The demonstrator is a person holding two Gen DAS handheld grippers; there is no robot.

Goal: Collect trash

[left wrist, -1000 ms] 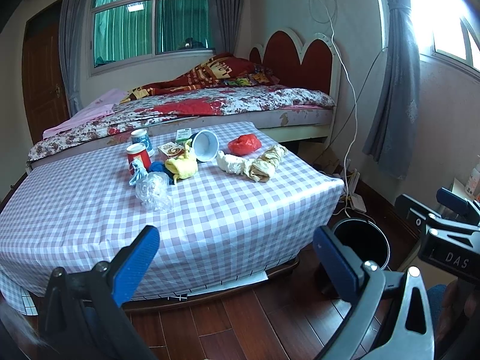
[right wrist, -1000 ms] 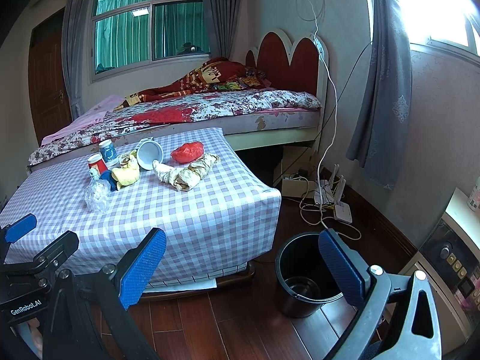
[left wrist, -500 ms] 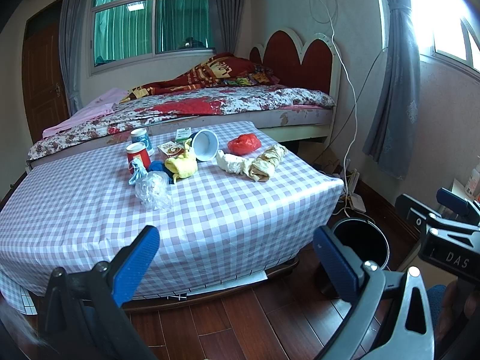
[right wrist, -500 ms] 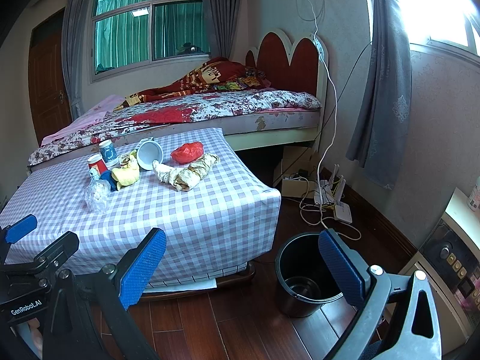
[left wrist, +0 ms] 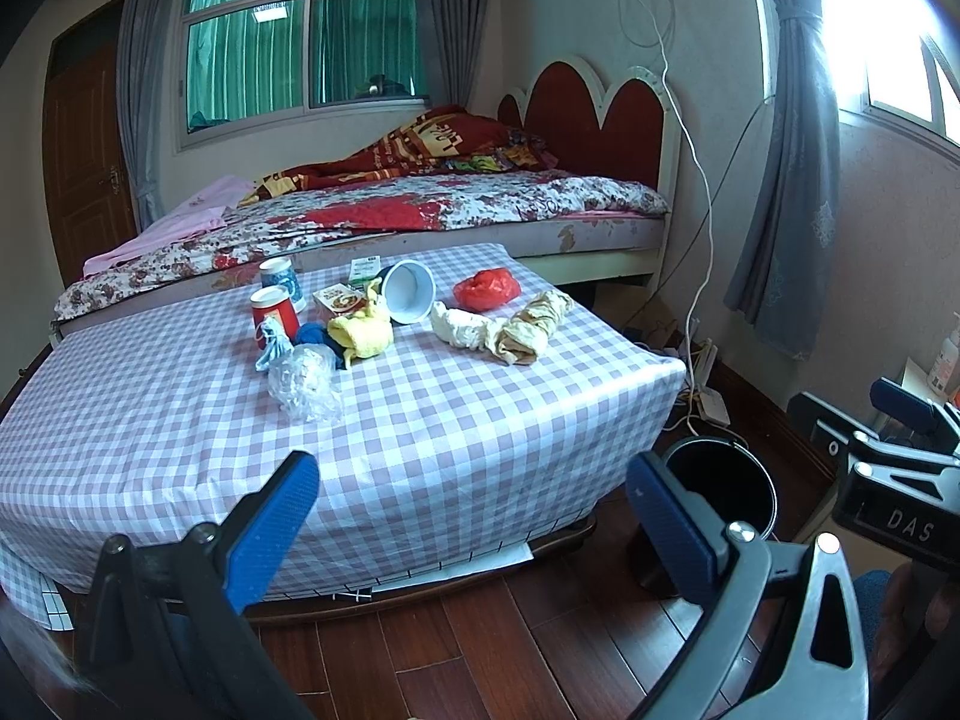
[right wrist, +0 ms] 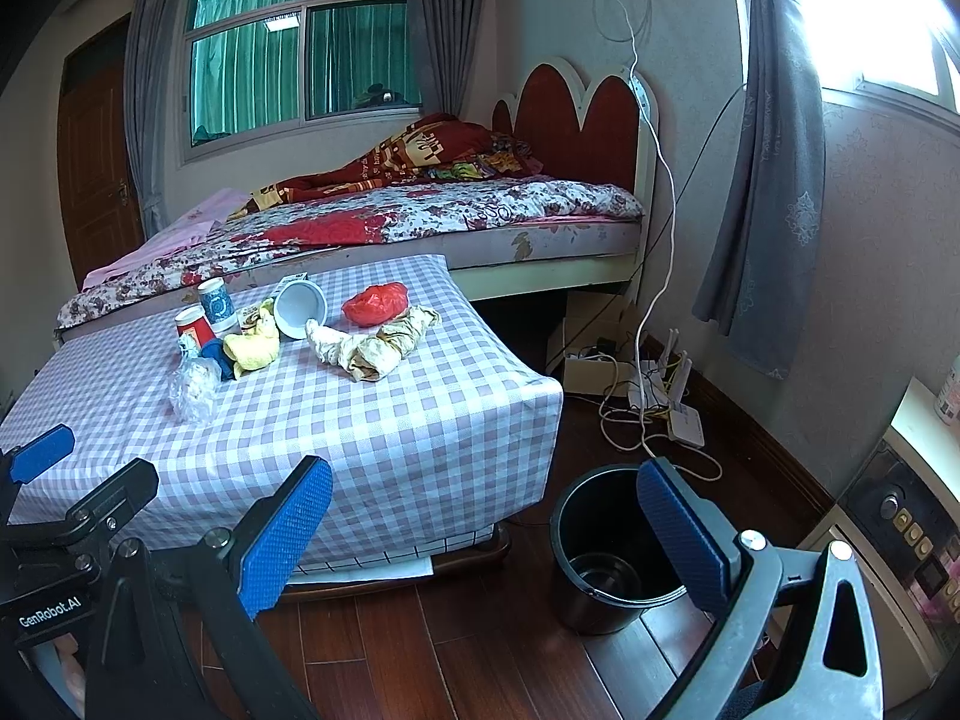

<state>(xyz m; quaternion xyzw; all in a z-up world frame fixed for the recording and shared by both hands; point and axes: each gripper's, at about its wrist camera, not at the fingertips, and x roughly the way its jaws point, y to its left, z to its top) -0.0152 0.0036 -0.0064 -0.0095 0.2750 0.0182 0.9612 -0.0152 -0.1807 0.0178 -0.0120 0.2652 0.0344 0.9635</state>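
left hand-held gripper (left wrist: pixel 471 495): spread wide, nothing held | right hand-held gripper (right wrist: pixel 483 501): spread wide, nothing held | crumpled trash pile (left wrist: pixel 384 324): on purple-checked cloth-covered surface (left wrist: pixel 420 432) | round black plastic bin (right wrist: pixel 606 546): on floor right of surface

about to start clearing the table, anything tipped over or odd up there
One white cup lies on its side with its mouth facing the camera, while the red cup and blue cup beside it stand upright. No spill shows around it. The rest is crumpled trash, as expected.
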